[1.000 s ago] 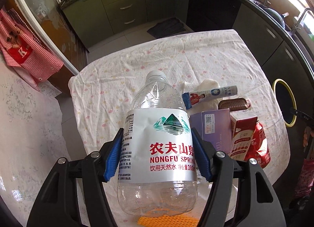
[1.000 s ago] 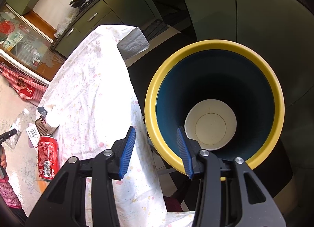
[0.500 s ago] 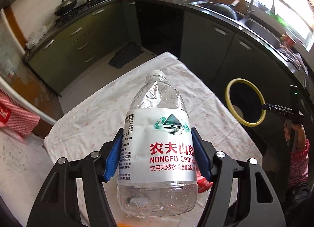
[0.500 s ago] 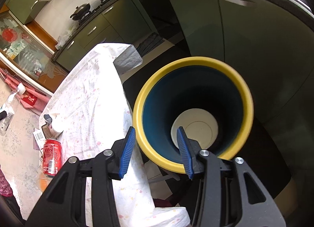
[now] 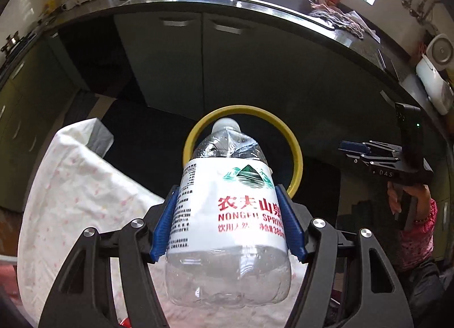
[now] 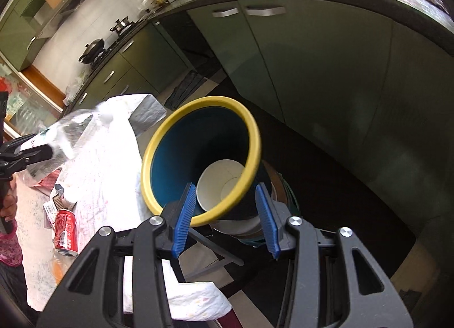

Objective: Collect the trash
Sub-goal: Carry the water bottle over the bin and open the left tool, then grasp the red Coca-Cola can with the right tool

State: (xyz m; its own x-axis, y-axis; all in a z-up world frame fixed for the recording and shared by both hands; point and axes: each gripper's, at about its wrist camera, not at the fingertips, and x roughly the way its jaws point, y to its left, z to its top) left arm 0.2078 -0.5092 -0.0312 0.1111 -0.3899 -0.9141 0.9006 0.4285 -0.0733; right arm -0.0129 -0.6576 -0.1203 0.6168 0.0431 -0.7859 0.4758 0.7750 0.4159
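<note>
In the left wrist view we see first the surface [image 5: 79, 186] under a white flowered cloth, at the left. In the middle, our left gripper [image 5: 229, 223] has its blue fingers [image 5: 166, 223] clamped on the label of an empty clear water bottle [image 5: 227, 209], one on each side. The bottle stands with its white cap away from us, and the cap lies in front of the yellow rim of the trash bin [image 5: 296, 163], which is beyond the edge of the surface. At the right, a hand [image 5: 408, 200] in a pink sleeve carries the right gripper [image 5: 351, 148].

In the right wrist view, at the left, a red can [image 6: 65, 228] lies on the surface [image 6: 99, 186] near some packets. The bottle [image 6: 71, 135] is blurred above them. Then comes the bin [image 6: 198, 158], blue inside, with a white paper cup [image 6: 221, 186] at the bottom. Our right gripper [image 6: 225, 214] has its fingers [image 6: 184, 217] apart, holding nothing.
</note>
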